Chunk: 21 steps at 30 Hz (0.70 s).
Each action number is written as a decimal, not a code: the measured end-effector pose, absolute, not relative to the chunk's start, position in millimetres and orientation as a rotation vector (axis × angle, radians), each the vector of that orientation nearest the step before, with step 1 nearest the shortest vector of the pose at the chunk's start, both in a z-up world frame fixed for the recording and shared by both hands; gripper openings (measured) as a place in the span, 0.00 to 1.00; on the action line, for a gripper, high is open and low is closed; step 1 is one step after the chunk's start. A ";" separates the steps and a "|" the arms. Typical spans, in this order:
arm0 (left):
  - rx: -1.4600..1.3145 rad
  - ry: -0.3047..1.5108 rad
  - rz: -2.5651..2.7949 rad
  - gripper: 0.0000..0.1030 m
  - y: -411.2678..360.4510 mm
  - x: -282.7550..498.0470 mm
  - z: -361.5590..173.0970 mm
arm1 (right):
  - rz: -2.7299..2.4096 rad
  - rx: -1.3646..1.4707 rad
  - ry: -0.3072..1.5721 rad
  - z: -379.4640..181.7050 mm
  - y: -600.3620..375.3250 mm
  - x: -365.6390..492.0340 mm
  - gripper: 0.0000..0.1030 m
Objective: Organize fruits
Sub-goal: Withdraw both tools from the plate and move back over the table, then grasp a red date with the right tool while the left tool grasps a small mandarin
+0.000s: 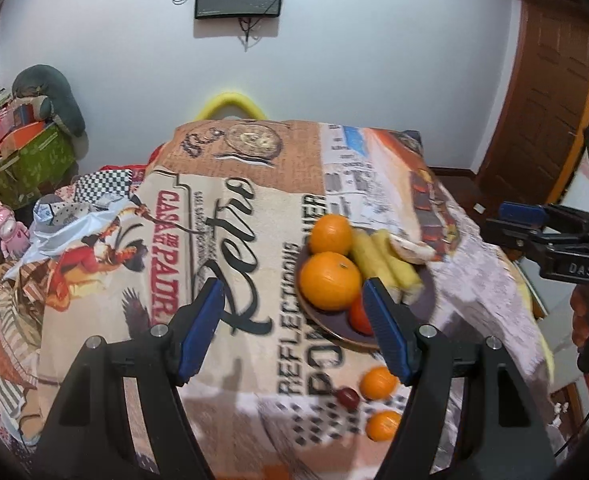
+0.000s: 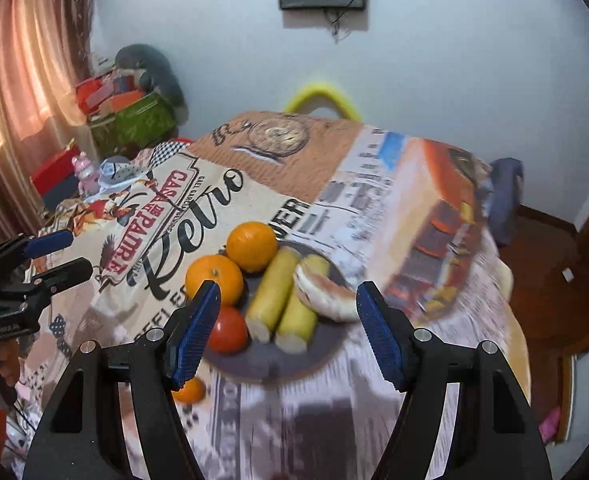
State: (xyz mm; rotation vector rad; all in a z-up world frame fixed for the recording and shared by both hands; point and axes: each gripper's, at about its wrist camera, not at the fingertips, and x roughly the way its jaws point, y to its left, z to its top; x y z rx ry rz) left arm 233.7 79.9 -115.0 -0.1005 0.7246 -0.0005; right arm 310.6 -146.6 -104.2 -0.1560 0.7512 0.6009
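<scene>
Left wrist view looks down over a table draped in a printed retro-poster cloth (image 1: 254, 208). The left gripper (image 1: 294, 332) hangs above the cloth with its blue-padded jaws standing wide and nothing between them. Toward the right half of the table sits a round dark purple plate (image 1: 346, 334). On it lie two large round oranges (image 1: 330, 280), one behind the other, a small red-orange tomato-like fruit (image 1: 359, 314) at the plate's near rim, two pale yellow peeled cylinders (image 1: 386, 264) side by side, and a pale flat bun-like piece (image 1: 412, 249) at the far right rim. Off the plate, near the table's near edge, lie a small orange (image 1: 379, 382), a small dark red round fruit (image 1: 348, 398) just beside it, and another small orange (image 1: 383, 424) closer to the edge.

Right wrist view shows the right gripper (image 2: 286, 332) above the plate's near side, its jaws also wide apart and gripping nothing. At that view's left edge the left gripper appears, held off the table's left side.
</scene>
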 end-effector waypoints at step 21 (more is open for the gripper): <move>-0.091 0.852 -0.065 0.71 20.2 166.5 -159.8 | 0.527 -0.097 0.833 -160.5 -203.9 208.9 0.63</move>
